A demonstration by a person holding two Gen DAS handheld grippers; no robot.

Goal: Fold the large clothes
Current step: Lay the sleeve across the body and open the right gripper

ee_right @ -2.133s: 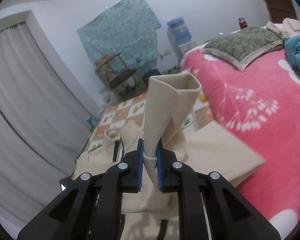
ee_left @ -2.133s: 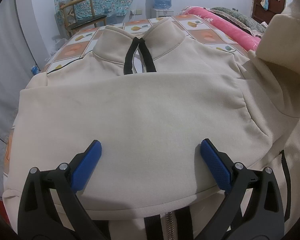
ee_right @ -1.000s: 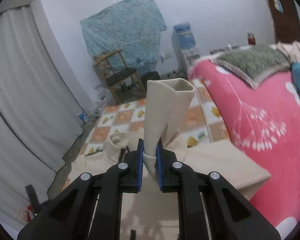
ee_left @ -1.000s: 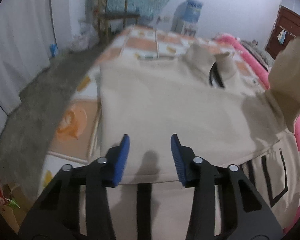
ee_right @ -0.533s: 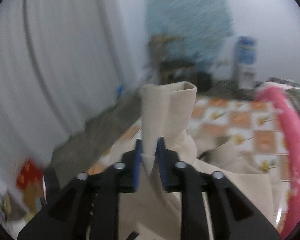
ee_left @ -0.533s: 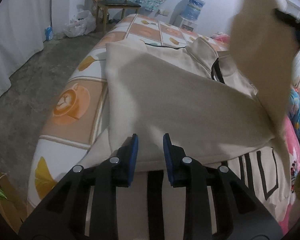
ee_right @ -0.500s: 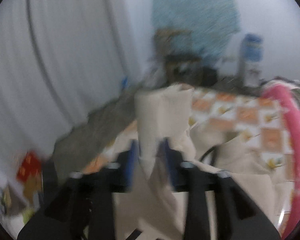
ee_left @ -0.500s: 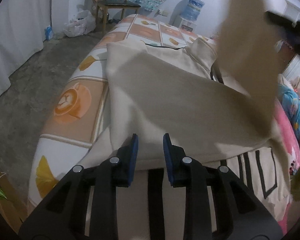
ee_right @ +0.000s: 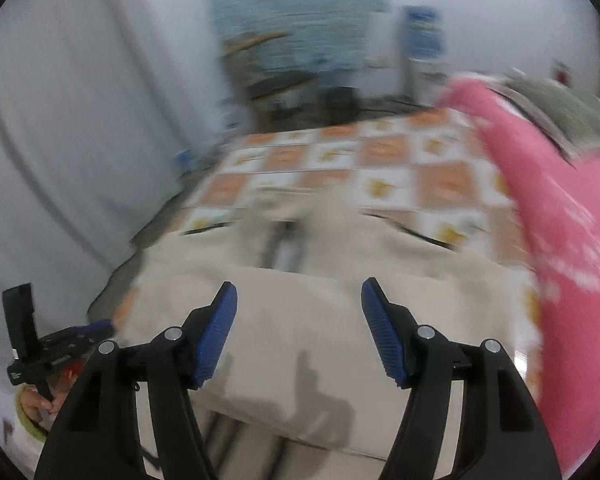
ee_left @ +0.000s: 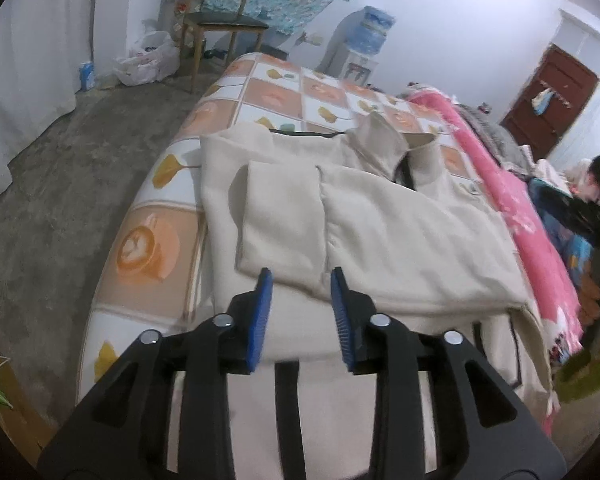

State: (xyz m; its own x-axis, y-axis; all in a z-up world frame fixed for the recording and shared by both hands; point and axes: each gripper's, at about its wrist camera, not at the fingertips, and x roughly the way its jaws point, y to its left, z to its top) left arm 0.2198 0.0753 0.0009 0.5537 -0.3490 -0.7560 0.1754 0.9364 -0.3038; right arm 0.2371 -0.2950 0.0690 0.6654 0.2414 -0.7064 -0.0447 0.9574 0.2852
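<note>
**Sleeves are in, now square it up before the next fold**

Nearest in the left wrist view, bottom centre, the left tool [ee_left: 301, 312] is partly spread with nothing between its blue pads, hovering just above the near edge of the cream zip-up jacket [ee_left: 400, 240]. The right tool [ee_right: 299, 332], low centre in its own blurry view, is spread wide and also empty, hanging over the same cloth.

The jacket lies on the bed's checkered sheet [ee_left: 284, 92], filling the middle of the frame. One sleeve cuff [ee_left: 280, 220] sits folded across the body just beyond the left pads, and the other sleeve runs across to the right of it. The collar [ee_left: 396, 148] stands up a bit further back, centre right.

My guess is the next step is folding the body in half, hem up toward the collar. Tips for that: flatten the cuff first so it doesn't bunch under the fold, grab both hem corners at matching spots, pinch all the layers and not just the top one, and lift evenly so the sleeves don't slide out.

Far back: pink blanket [ee_left: 512, 184] on the right, a wooden chair [ee_left: 220, 20] and water dispenser [ee_left: 364, 40] at the top.
</note>
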